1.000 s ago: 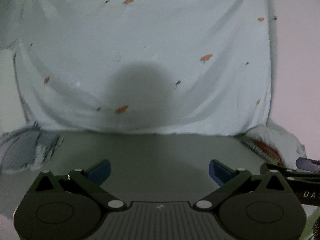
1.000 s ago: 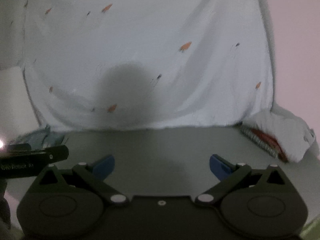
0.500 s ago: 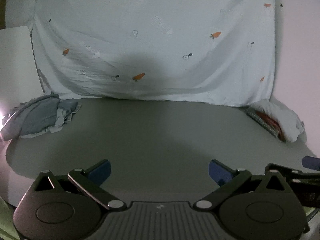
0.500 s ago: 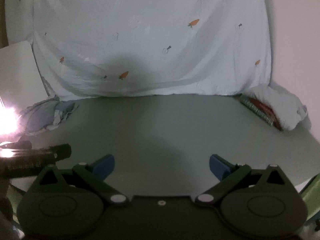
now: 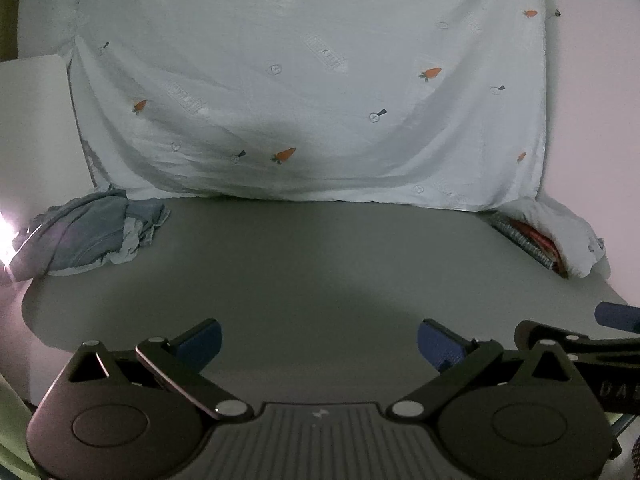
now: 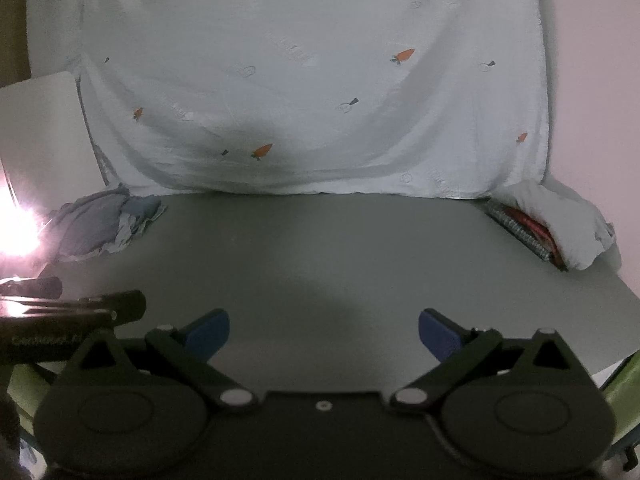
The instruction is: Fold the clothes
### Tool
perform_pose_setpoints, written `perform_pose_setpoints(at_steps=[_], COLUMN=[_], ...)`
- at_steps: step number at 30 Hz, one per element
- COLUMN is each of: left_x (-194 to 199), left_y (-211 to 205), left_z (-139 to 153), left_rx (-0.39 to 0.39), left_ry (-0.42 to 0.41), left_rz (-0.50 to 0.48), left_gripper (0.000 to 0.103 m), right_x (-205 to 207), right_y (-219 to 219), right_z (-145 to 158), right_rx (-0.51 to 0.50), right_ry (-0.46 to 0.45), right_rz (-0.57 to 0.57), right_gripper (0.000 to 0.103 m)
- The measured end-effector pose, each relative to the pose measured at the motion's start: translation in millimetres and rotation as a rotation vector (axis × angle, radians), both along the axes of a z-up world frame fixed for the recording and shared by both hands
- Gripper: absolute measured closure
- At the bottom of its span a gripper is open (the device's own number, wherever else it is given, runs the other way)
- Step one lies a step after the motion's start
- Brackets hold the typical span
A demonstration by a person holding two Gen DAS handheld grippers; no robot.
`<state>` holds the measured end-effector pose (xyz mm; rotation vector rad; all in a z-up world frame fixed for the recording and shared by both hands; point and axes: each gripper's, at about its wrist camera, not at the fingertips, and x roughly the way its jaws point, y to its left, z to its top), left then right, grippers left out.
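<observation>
Both hand-held grippers hover over the near edge of the grey desk (image 5: 320,264) — the left hand-held gripper (image 5: 318,340) and the right hand-held gripper (image 6: 323,334) each spread wide, holding nothing. The crumpled blue clothes (image 5: 96,236) lie at the far left, below the carrot-print sheet (image 5: 312,80). Far right, perhaps a spiral notebook (image 6: 524,232) under white cloth (image 6: 568,224).

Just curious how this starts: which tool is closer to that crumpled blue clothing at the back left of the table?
Left, probably. The left tool sits on the crumpled blue clothing's side; the right tool is beside it, farther right. Both are open and well short of it.
</observation>
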<state>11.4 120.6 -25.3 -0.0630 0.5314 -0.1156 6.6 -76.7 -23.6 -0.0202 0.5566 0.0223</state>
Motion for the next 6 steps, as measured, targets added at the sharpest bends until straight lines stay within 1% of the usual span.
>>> perform_pose_setpoints(at_steps=[6], left_x=[-3.6], left_y=[-2.3], left_z=[0.7], left_rx=[0.011], left_ry=[-0.018], left_rz=[0.006], left_gripper=[0.000], right_x=[-4.8], right_y=[4.8], right_z=[1.9], right_rx=[-0.021], right_ry=[-0.018], right_rz=[0.019], right_gripper=[0.001])
